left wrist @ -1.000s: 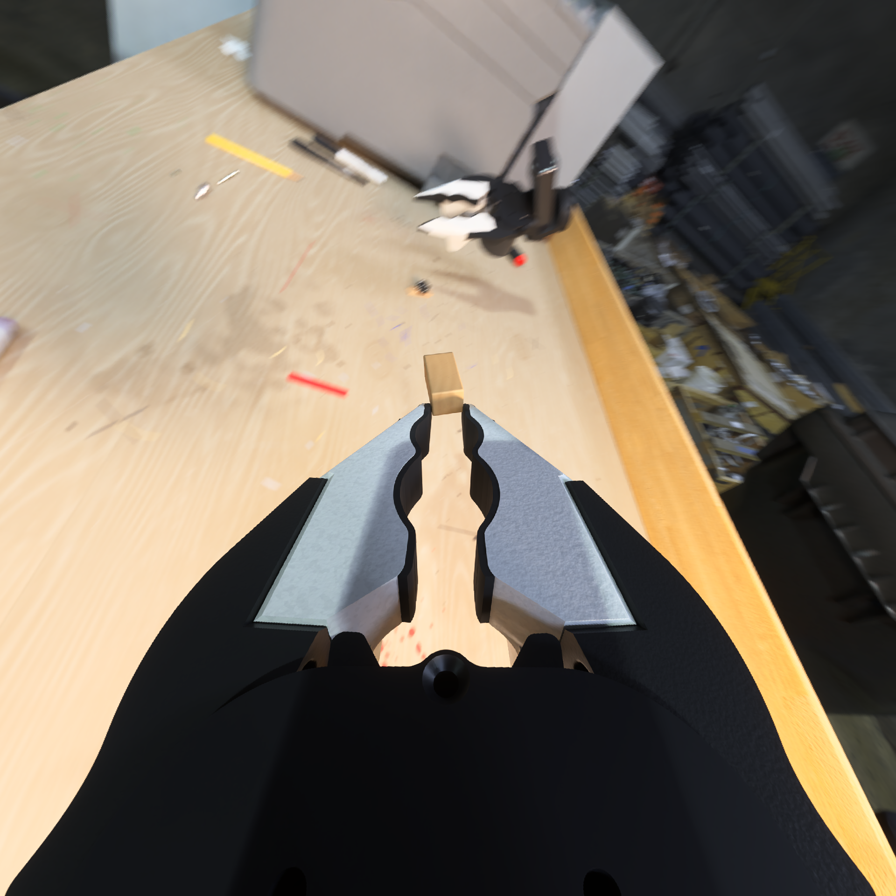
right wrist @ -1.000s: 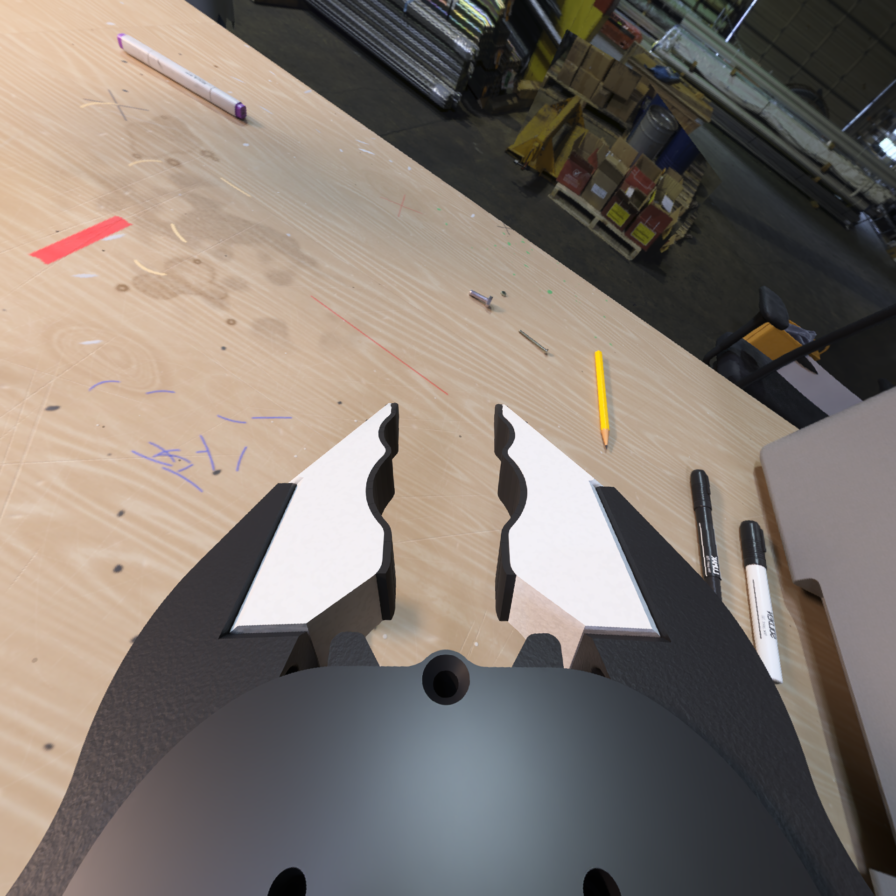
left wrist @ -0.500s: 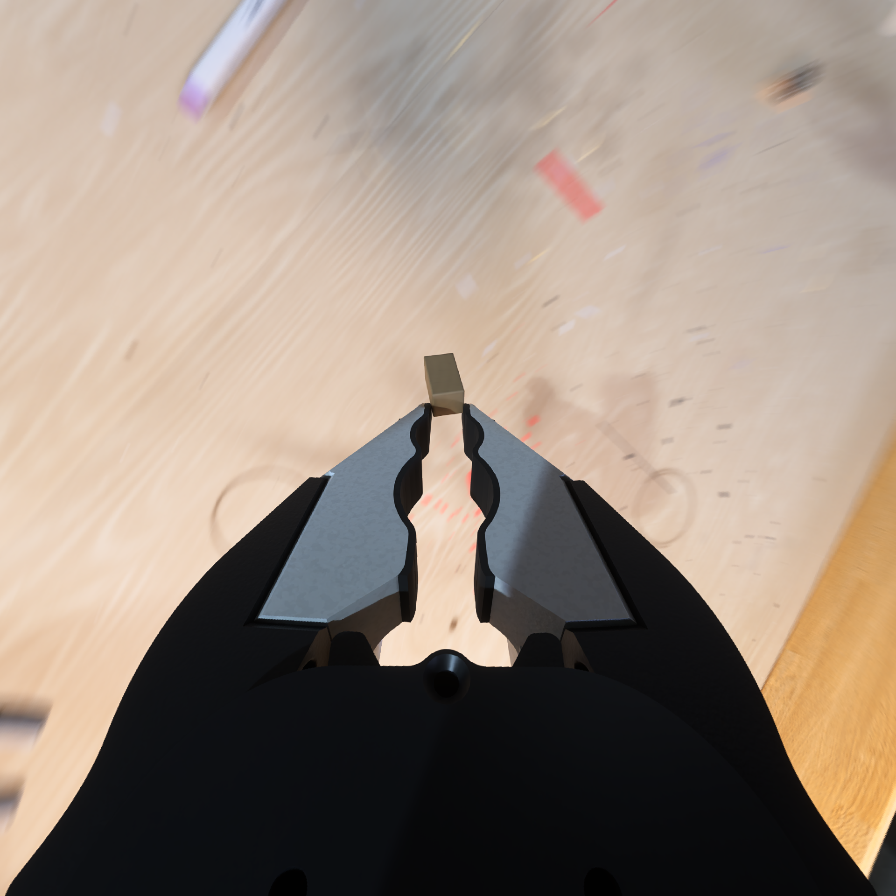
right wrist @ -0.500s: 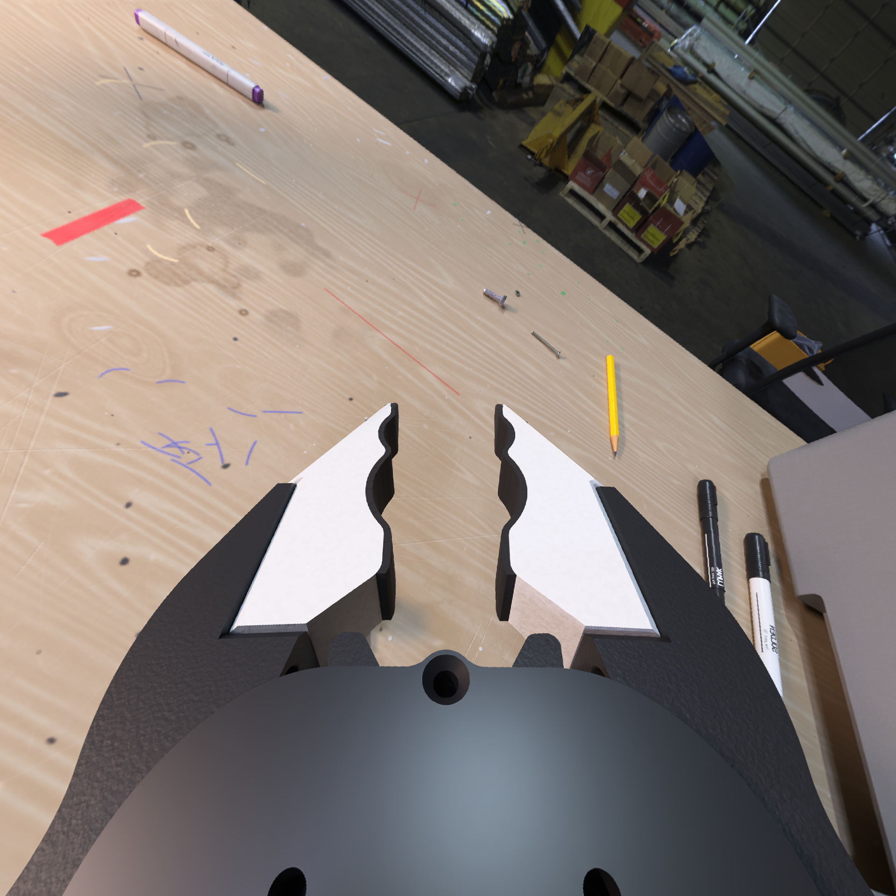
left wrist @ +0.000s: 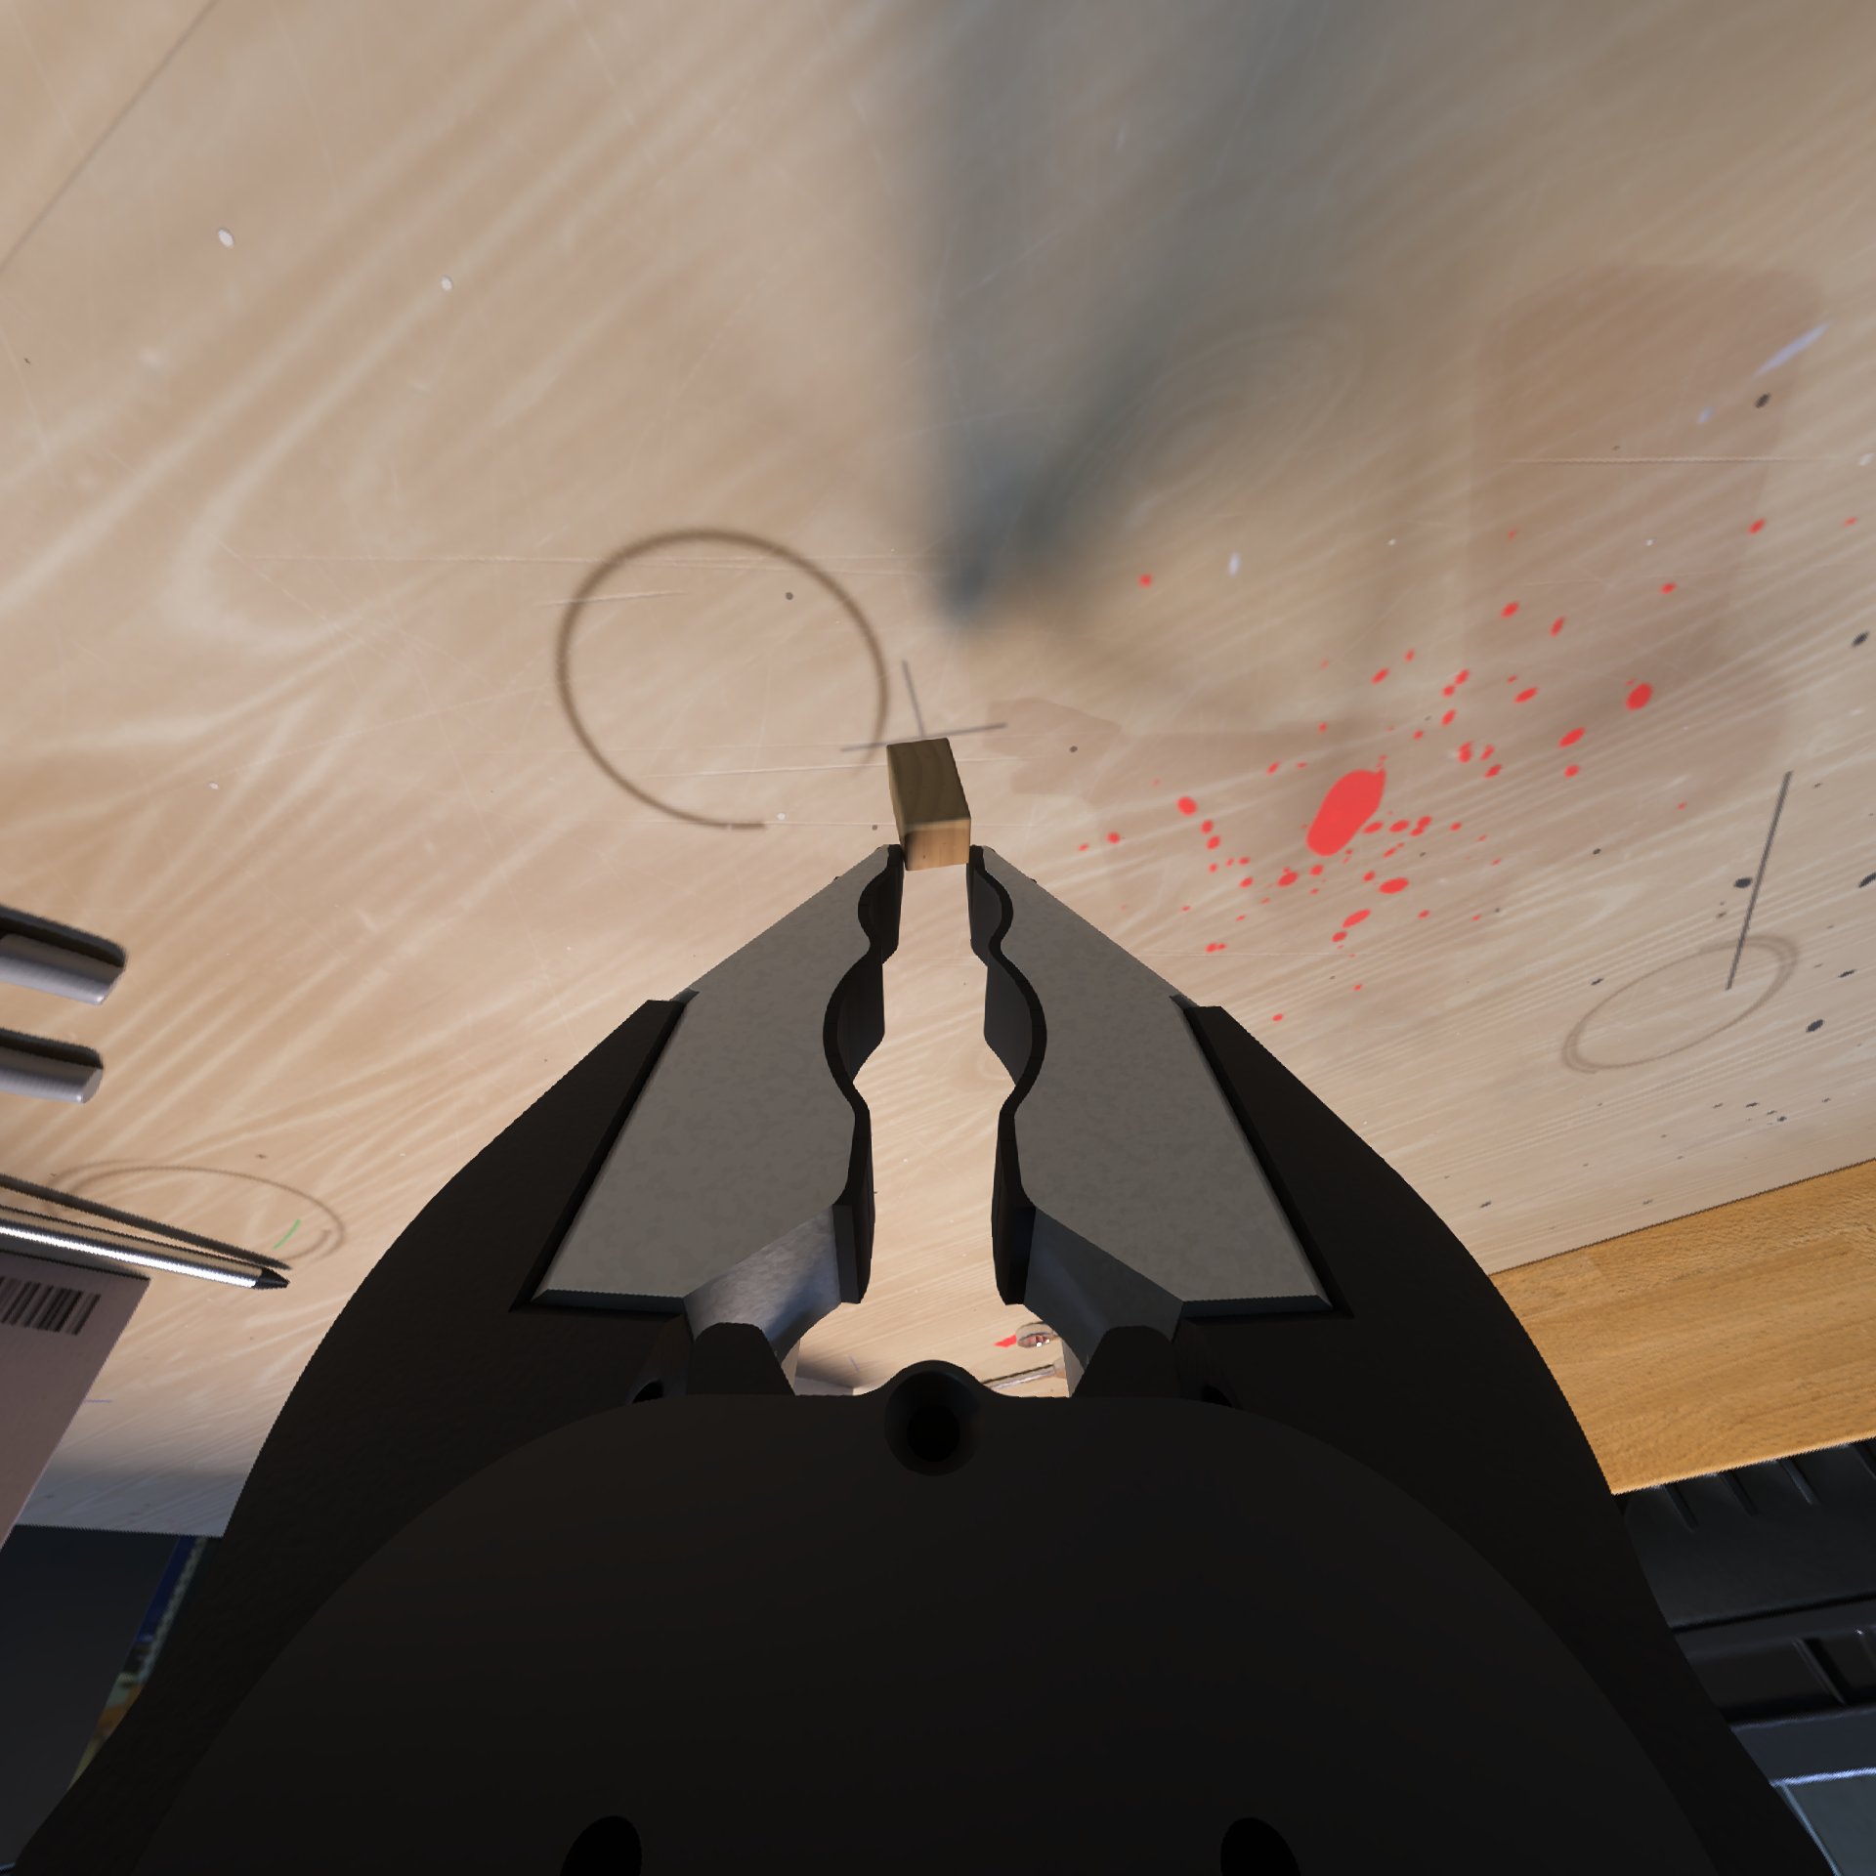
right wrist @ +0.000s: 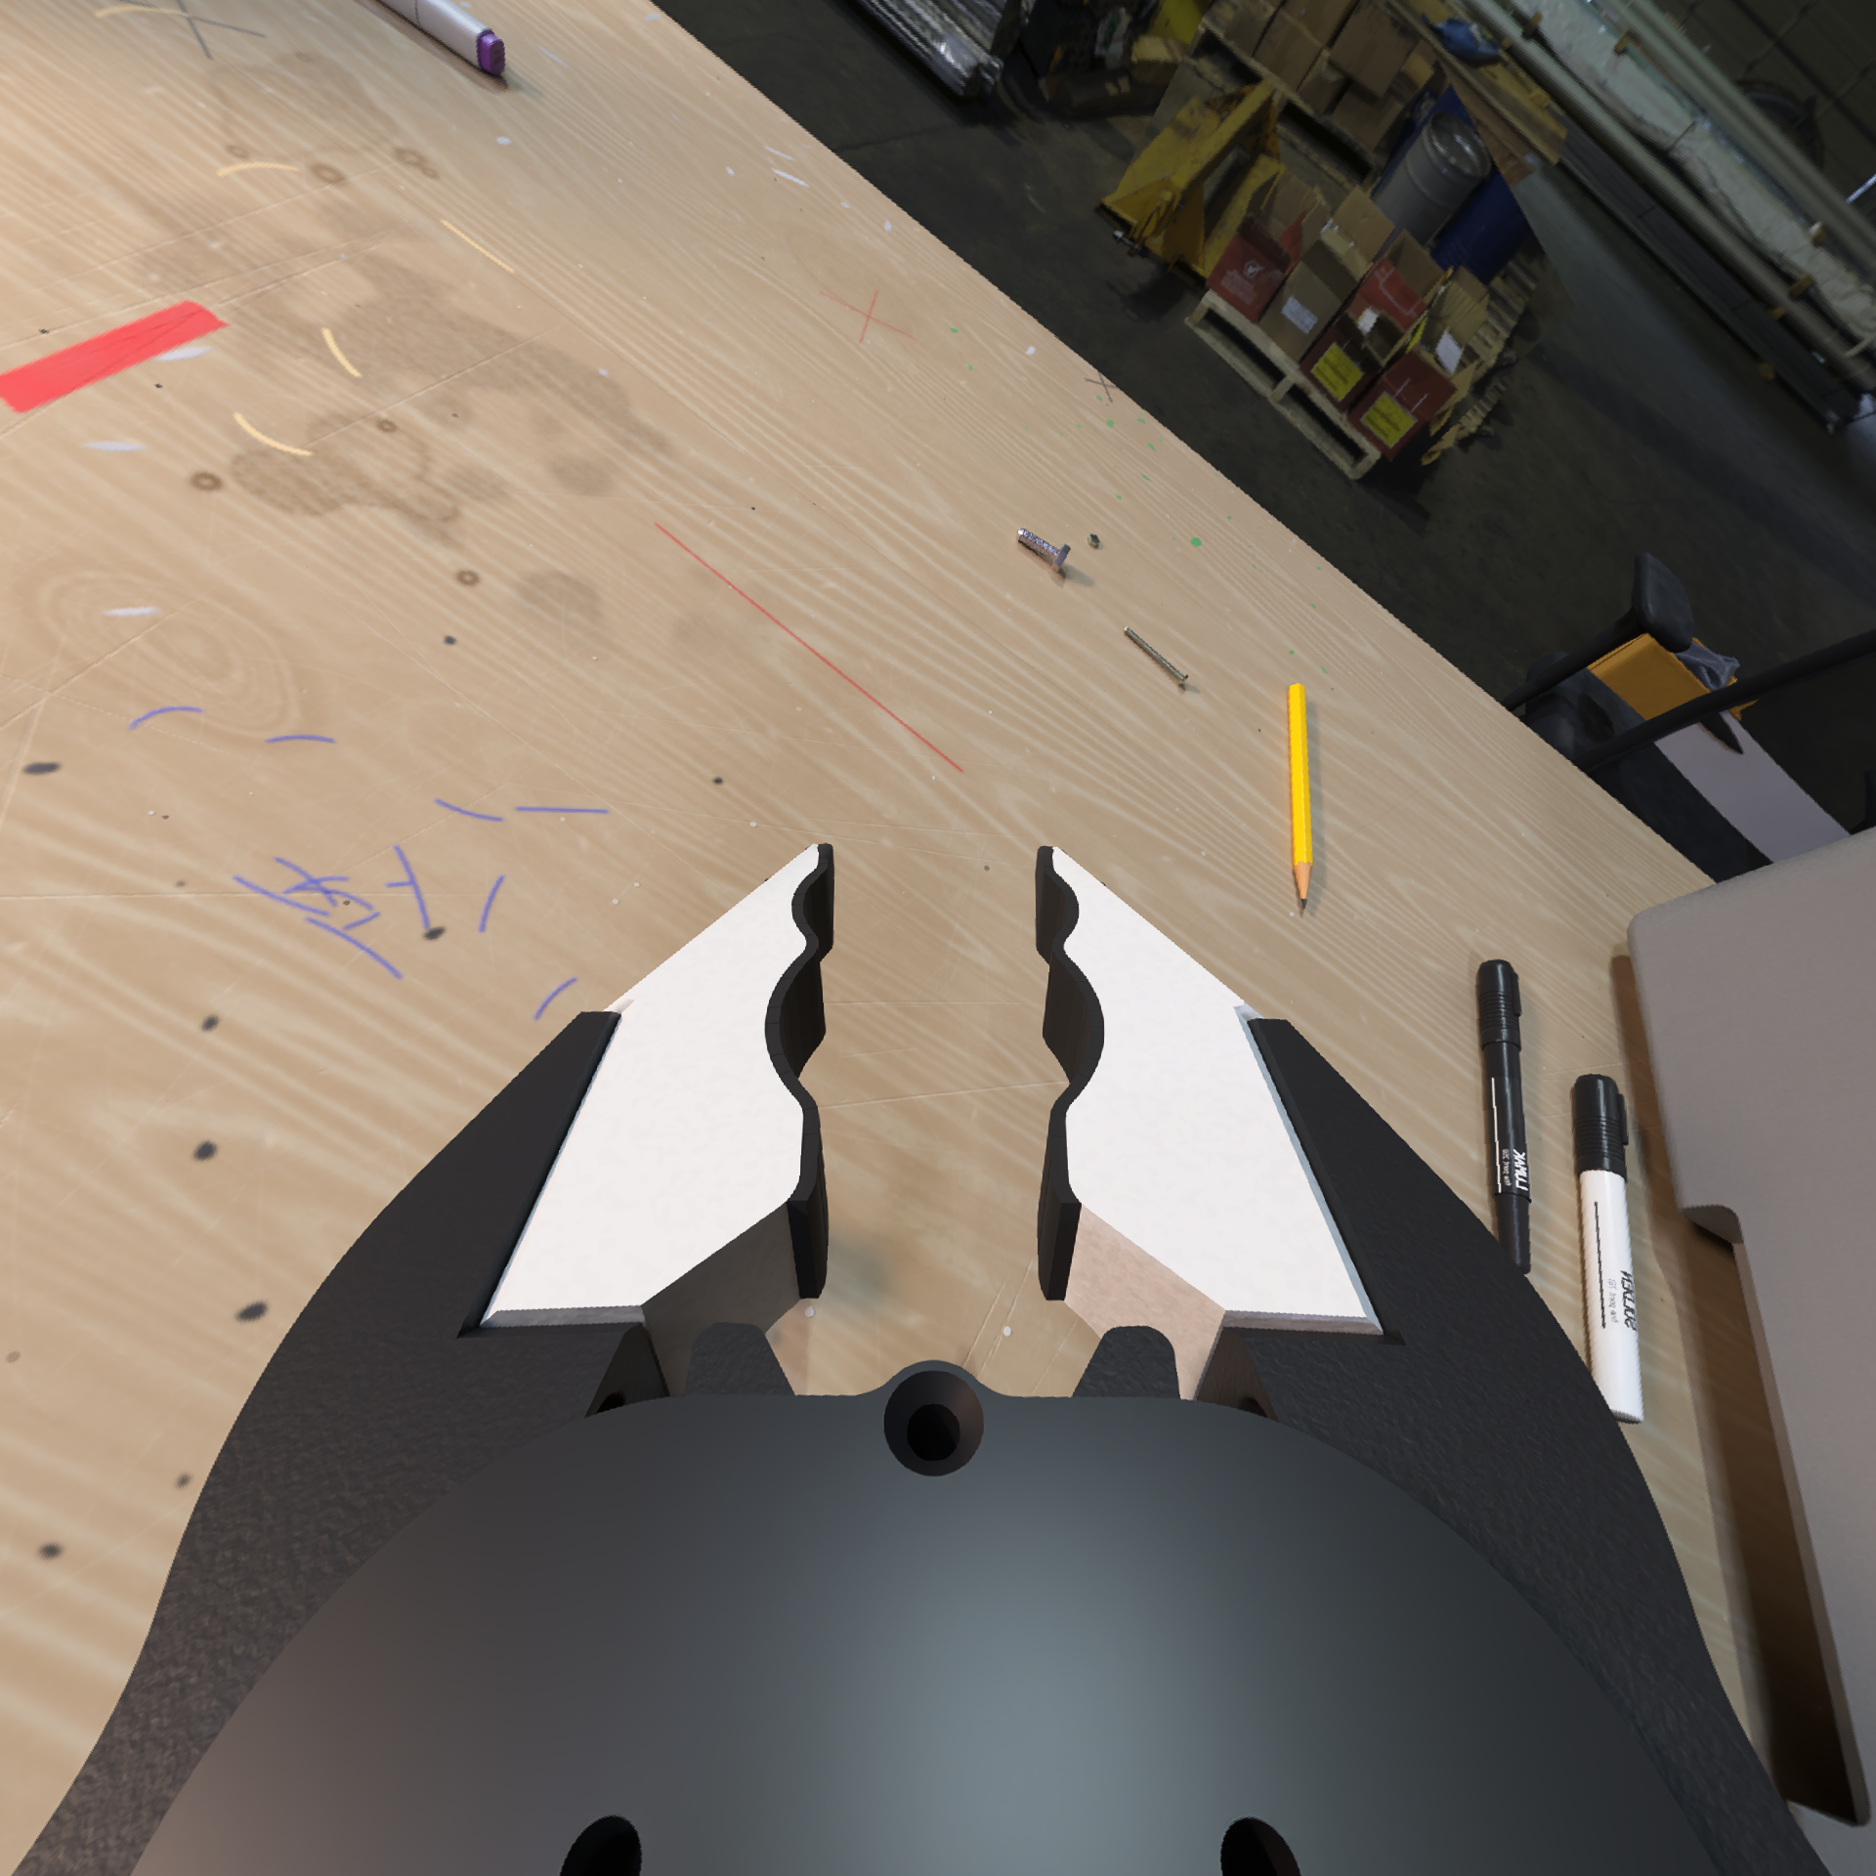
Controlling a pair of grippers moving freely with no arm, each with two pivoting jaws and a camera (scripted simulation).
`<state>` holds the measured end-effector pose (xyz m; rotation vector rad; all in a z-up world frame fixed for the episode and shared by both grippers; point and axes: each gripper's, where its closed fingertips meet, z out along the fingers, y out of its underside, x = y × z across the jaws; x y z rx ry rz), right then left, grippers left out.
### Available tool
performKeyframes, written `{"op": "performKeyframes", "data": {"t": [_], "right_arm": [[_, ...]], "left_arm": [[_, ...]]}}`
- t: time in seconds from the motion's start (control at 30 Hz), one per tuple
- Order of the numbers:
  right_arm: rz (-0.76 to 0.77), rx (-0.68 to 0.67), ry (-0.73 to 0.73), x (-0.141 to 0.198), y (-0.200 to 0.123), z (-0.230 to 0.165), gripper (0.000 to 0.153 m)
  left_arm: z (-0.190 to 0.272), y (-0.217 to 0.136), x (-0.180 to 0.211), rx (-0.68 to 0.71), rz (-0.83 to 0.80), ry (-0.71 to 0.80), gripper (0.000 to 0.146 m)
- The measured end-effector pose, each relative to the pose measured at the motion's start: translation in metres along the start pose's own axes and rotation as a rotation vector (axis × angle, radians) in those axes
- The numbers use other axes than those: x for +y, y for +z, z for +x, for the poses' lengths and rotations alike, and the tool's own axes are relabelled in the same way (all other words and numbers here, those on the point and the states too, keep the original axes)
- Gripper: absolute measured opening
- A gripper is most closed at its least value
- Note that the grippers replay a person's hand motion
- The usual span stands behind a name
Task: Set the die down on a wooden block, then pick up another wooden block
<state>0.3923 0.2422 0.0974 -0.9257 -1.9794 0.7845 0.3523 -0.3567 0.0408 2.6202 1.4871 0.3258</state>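
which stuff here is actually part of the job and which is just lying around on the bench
Part of the job:
- wooden block, pinched in the left gripper
- right gripper, open and empty

Just lying about:
- yellow pencil
- two black-capped markers
- purple-tipped marker
- bolt
- nail
- red tape

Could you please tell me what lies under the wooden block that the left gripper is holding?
Bare tabletop with a pencilled cross lies beyond the wooden block pinched in the left gripper; the patch directly behind it is covered.
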Motion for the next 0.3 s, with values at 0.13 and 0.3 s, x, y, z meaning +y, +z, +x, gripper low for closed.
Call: {"op": "performKeyframes", "data": {"t": [0.13,0.3], "right_arm": [[-0.008,0.000,0.000,0.0018,0.0008,0.0003,0.040],[-0.013,0.001,-0.004,0.0028,0.0013,0.0002,0.040]], "left_arm": [[-0.0034,0.0050,0.0026,0.020,-0.025,-0.029,0.012],[-0.0044,0.0077,0.0049,0.038,-0.040,-0.051,0.012]]}}
